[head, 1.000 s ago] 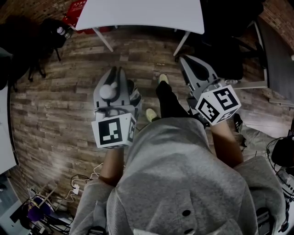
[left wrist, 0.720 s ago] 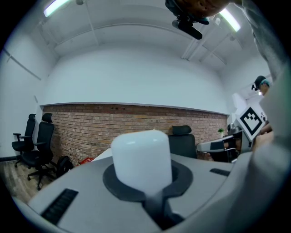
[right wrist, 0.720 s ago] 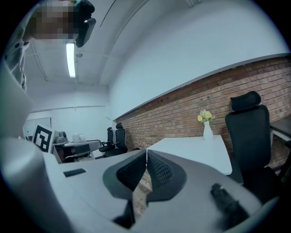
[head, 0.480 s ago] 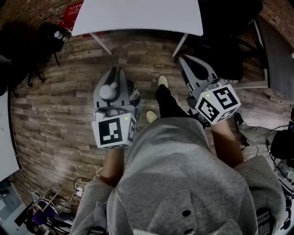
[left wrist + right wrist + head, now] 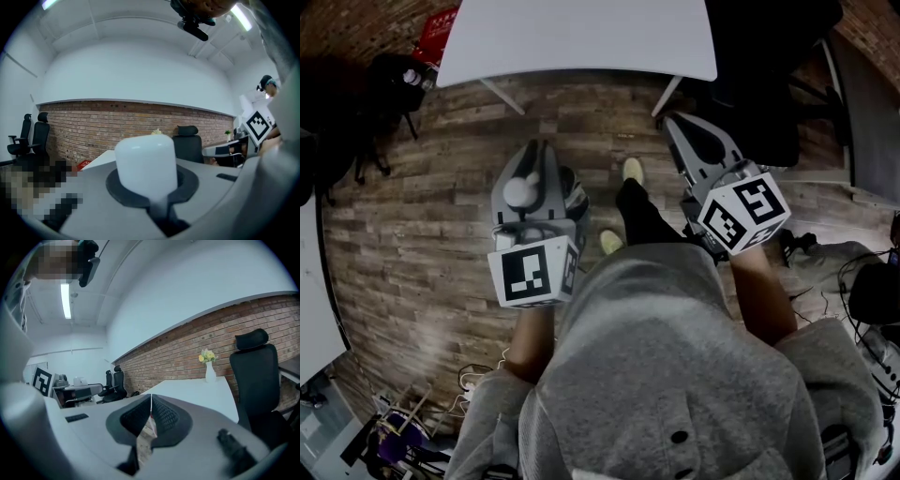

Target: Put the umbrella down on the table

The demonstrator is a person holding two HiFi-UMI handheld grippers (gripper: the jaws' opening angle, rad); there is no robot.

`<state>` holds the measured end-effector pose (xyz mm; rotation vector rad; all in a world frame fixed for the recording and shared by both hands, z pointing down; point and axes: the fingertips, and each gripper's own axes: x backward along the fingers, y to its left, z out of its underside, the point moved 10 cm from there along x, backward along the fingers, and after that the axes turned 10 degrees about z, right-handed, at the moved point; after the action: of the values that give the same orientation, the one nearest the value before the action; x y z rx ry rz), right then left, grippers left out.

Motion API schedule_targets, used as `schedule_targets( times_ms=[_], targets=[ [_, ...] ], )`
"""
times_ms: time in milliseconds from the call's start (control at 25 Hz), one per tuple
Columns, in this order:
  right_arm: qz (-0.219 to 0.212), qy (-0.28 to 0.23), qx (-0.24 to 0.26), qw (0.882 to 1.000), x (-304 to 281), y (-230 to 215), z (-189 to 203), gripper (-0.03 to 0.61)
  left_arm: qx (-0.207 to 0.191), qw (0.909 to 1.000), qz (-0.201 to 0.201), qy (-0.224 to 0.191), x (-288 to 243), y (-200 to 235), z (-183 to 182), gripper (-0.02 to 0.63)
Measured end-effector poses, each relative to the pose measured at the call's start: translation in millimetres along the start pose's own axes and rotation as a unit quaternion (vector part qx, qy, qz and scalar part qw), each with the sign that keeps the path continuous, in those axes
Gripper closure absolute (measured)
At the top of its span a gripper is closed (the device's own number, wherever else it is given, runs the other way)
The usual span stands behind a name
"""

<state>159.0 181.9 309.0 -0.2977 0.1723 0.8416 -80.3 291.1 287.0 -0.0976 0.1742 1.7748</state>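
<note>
Crowding the table, seemingly touching it, stands a black chair.

White umbrella handle, white table, brown plank floor, red-brick wall

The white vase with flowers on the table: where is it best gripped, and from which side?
I would grip the vase around its white body, coming level from the side: it stands upright on the table, and flowers fill its top.
</note>
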Motion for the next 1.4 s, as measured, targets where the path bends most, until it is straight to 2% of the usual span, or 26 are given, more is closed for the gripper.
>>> schedule_targets(
  times_ms=[360,680,1400],
  targets=[
    [0.004,0.015,0.007,1.0,-69,-29,-30,0.554,0.01,0.9998,-0.001,0.017,-64,37,-15,0.557],
    [0.006,0.013,0.004,1.0,-112,-66,-55,0.554,0.014,0.9997,-0.001,0.02,-120,50,-29,0.558],
    [-0.006,0.017,-0.019,1.0,-152,-145,-73,0.554,-0.003,0.9994,-0.015,0.03,-207,36,-52,0.557]
  ],
)
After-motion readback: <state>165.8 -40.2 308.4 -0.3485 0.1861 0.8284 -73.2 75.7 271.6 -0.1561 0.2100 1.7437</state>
